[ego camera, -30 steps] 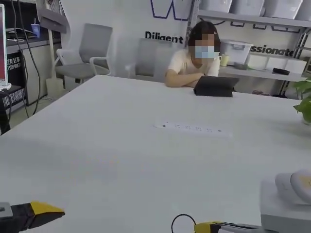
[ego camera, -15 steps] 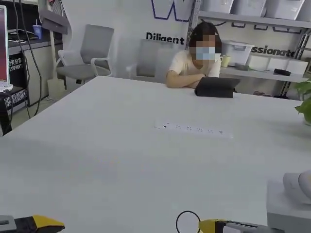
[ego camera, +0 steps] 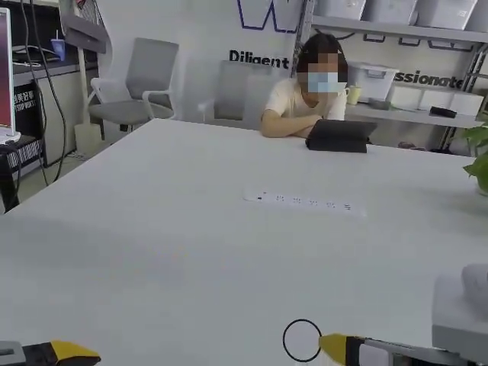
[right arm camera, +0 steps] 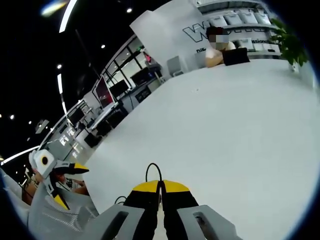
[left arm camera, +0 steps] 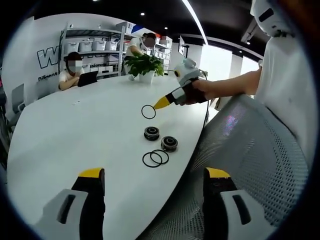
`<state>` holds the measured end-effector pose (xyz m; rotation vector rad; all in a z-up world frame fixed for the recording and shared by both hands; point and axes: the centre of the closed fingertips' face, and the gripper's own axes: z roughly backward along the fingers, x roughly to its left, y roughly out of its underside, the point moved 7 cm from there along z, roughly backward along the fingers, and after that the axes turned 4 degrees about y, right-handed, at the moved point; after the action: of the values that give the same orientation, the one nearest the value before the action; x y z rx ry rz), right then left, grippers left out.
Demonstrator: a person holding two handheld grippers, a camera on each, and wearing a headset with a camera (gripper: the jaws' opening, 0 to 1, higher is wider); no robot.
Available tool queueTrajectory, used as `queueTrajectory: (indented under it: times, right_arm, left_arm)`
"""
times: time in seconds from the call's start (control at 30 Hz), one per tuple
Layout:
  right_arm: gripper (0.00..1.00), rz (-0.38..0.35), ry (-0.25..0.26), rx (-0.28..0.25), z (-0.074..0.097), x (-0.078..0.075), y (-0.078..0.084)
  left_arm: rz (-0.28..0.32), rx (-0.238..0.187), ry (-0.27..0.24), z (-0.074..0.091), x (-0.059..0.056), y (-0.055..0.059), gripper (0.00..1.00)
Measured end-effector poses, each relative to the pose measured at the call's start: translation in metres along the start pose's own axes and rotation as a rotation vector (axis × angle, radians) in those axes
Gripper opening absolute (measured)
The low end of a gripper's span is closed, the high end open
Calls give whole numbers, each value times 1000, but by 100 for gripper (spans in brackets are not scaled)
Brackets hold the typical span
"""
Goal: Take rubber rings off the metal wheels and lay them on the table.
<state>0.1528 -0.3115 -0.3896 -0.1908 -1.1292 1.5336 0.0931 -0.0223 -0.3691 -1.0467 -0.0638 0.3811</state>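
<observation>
Right hand-held gripper (right arm camera: 161, 183) clamping one ring (left arm camera: 141, 111), left hand-held gripper (left arm camera: 155, 173) agape, two wheels (left arm camera: 151, 133) (left arm camera: 169, 144), two loose rings (left arm camera: 143, 160) (left arm camera: 168, 156)

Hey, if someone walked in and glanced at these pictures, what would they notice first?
Most likely the right gripper, shut on a black rubber ring over the big white table. Near the table's edge sit two metal wheels, with two loose rings lying beside them, ahead of the open left gripper.

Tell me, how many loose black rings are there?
3. One rubber ring is pinched in the right hand-held gripper; two more lie overlapping on the table by the metal wheels. Others may be hidden on the wheels.
</observation>
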Motion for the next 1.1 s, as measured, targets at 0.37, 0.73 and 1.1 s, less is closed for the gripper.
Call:
queueTrajectory:
  times: [0.37,0.73,1.1]
  right_arm:
    - [0,-3,-21,-48,6,10,-10]
    - [0,40,-35,-66,7,23,-15]
    - [0,90,-76,-60,4,41,-14]
  left_arm:
    - [-5,-2,-4,0,0,-1,79]
    - [-6,0,-3,0,0,0,79]
    - [-6,-1,-5,0,0,0,78]
